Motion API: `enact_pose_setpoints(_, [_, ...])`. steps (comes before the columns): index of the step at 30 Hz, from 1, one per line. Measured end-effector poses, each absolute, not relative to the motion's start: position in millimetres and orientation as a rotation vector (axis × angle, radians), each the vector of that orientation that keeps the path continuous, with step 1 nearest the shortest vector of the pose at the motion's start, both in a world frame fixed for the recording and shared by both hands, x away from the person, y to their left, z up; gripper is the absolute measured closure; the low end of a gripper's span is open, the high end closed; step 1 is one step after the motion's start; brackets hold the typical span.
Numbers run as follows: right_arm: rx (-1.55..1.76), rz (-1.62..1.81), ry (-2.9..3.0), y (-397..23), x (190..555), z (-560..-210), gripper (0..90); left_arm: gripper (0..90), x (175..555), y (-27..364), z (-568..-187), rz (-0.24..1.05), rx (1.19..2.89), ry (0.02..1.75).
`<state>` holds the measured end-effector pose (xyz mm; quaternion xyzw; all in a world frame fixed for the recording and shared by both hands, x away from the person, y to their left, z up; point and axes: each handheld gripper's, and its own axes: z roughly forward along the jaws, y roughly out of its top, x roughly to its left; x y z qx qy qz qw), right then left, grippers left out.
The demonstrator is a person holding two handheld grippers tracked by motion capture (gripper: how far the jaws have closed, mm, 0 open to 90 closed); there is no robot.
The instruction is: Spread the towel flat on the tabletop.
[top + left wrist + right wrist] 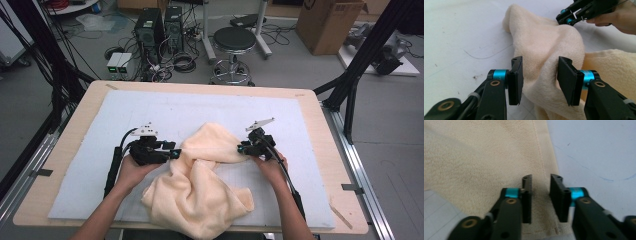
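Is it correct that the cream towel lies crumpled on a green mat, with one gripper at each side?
Not quite: the mat is pale blue, not green, as the high view shows. The cream towel does lie crumpled on it, with the left gripper and right gripper at its sides.

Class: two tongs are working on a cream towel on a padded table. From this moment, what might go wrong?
1. The left tongs stand open around a thick fold of the towel; closing may grab several layers.
2. The right tongs sit over the hemmed edge with a narrow gap; they may slip off.
3. One corner hangs over the table edge and could drag.
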<state>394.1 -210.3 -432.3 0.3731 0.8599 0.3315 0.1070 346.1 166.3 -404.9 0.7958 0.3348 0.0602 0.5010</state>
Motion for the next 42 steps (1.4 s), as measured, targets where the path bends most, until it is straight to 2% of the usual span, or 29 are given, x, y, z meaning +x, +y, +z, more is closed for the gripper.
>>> enact_pose_setpoints(3, [1.054,0.951,2.579,-211.6,393.9,-429.1,87.5,56.5,352.8,163.5,-405.0,0.142,1.937,0.819])
enact_pose_setpoints(11, [1.068,0.972,2.501,-241.6,386.0,-409.2,87.7,57.5,378.3,142.9,-400.0,0.143,1.929,0.838])
enact_pose_setpoints(19, [1.14,0.906,2.41,-281.2,390.6,-395.9,87.7,49.5,391.6,102.1,-413.6,0.025,2.03,0.813])
enact_pose_setpoints(20, [1.16,0.907,2.408,-284.1,391.1,-396.8,87.6,53.9,391.5,98.8,-416.2,0.004,2.047,0.801])
enact_pose_setpoints(22, [1.162,0.915,2.427,-282.8,390.5,-398.8,86.7,75.1,389.2,93.0,-419.5,-0.03,2.074,0.777])
enact_pose_setpoints(28, [1.098,0.902,2.455,-270.9,386.0,-396.5,86.7,81.6,364.1,77.2,-409.4,-0.116,2.138,0.668])
enact_pose_setpoints(34, [1.111,0.856,2.478,-275.5,379.3,-400.6,86.7,80.2,341.8,60.0,-400.0,-0.15,2.144,0.54])
enact_pose_setpoints(38, [1.134,0.866,2.464,-287.7,372.3,-406.6,86.7,68.7,354.0,64.4,-391.1,-0.084,2.099,0.574])
enact_pose_setpoints(42, [1.169,0.874,2.459,-299.0,365.9,-414.7,86.8,64.3,373.3,69.5,-385.8,-0.063,2.044,0.622])
